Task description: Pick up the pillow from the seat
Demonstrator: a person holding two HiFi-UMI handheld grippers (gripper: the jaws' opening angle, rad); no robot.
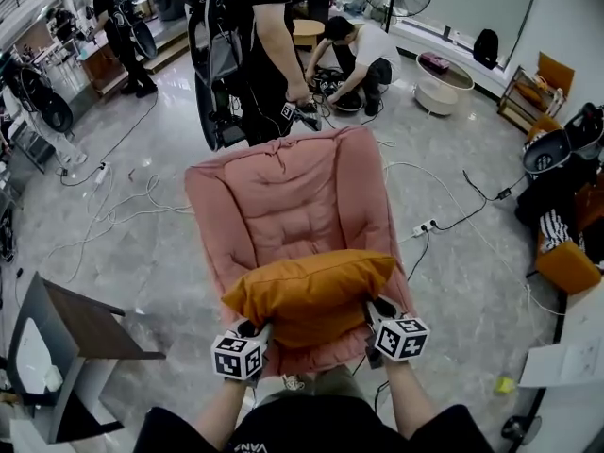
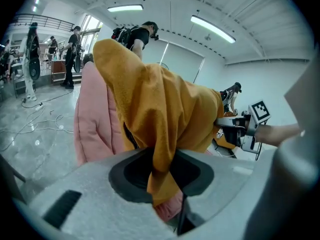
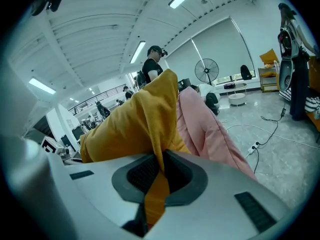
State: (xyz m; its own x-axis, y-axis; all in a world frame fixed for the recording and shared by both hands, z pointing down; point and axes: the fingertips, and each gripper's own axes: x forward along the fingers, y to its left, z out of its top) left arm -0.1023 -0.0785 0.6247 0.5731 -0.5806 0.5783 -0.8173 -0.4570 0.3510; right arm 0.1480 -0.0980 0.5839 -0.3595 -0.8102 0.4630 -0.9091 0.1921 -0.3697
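1. Pillow (image 1: 307, 295), orange, hangs between the two grippers over the front of the seat of the pink armchair (image 1: 283, 187). Whether its underside touches the cushion cannot be told.
2. Left gripper (image 1: 257, 328): jaws clamped on a bunched fold of fabric at the pillow's left corner, with the fold hanging down through the gap.
3. Right gripper (image 1: 376, 314): jaws nearly together, pinching a thin fold at the pillow's right corner.
4. Round white stand (image 1: 444, 83), well apart across the floor, carries a dark pink item.
5. Head view alone shows both corners held at once, white cables (image 1: 123, 206) on the floor and two people (image 1: 311, 55) behind the armchair.
6. Left gripper view alone shows the right gripper's marker cube beyond the pillow.
7. Both gripper views show ceiling light strips (image 2: 212, 28), which the head view does not show.
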